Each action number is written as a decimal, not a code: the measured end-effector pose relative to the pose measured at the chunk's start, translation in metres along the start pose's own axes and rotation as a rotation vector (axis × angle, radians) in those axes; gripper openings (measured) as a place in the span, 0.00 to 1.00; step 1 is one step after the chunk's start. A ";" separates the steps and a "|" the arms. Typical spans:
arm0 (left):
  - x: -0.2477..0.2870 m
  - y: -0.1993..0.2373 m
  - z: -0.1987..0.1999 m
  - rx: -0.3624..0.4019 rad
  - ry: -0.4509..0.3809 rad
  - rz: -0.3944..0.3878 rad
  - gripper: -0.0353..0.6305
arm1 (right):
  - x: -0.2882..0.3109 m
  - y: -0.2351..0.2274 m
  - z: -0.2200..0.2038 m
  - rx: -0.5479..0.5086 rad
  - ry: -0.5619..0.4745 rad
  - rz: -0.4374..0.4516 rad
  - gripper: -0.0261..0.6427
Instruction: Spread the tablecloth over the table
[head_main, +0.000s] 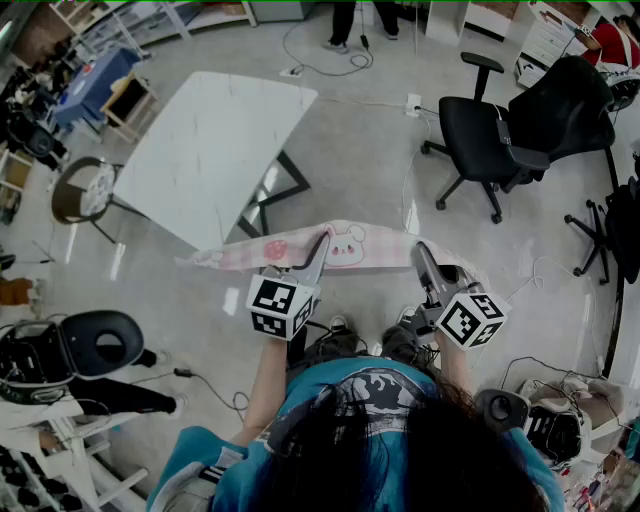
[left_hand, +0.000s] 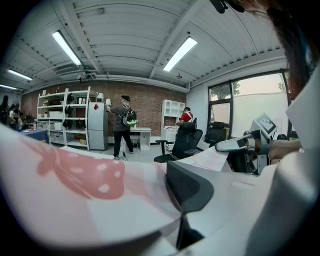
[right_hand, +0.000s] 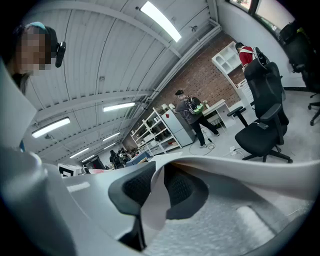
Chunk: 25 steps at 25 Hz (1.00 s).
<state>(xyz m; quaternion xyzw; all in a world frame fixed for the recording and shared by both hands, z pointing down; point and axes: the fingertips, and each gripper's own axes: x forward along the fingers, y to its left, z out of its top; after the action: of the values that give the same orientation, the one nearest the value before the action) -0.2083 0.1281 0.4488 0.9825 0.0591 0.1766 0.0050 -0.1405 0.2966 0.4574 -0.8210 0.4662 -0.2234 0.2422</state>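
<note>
My left claw (head_main: 320, 243) and right claw (head_main: 421, 252) are each pinched narrow on an edge of the pink tablecloth (head_main: 352, 246). The cloth is stretched between the 2 just in front of me, with its long axis running side to side. The white table (head_main: 215, 140) stands ahead and off to my left, well apart from the cloth, so my left claw is the nearer of the 2. I judge the cloth must travel forward and leftward.
</note>
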 end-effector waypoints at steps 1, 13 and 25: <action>0.000 0.001 0.000 -0.002 0.000 0.000 0.17 | 0.001 0.000 0.000 0.001 0.001 0.000 0.12; -0.006 0.031 -0.002 -0.022 -0.016 -0.023 0.17 | 0.023 0.017 -0.009 0.025 -0.008 0.000 0.12; -0.009 0.055 0.002 -0.038 -0.034 -0.063 0.17 | 0.044 0.032 -0.006 0.010 0.007 -0.021 0.13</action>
<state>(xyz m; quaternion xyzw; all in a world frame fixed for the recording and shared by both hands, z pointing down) -0.2098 0.0721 0.4449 0.9828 0.0864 0.1606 0.0303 -0.1445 0.2423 0.4484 -0.8240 0.4571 -0.2311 0.2422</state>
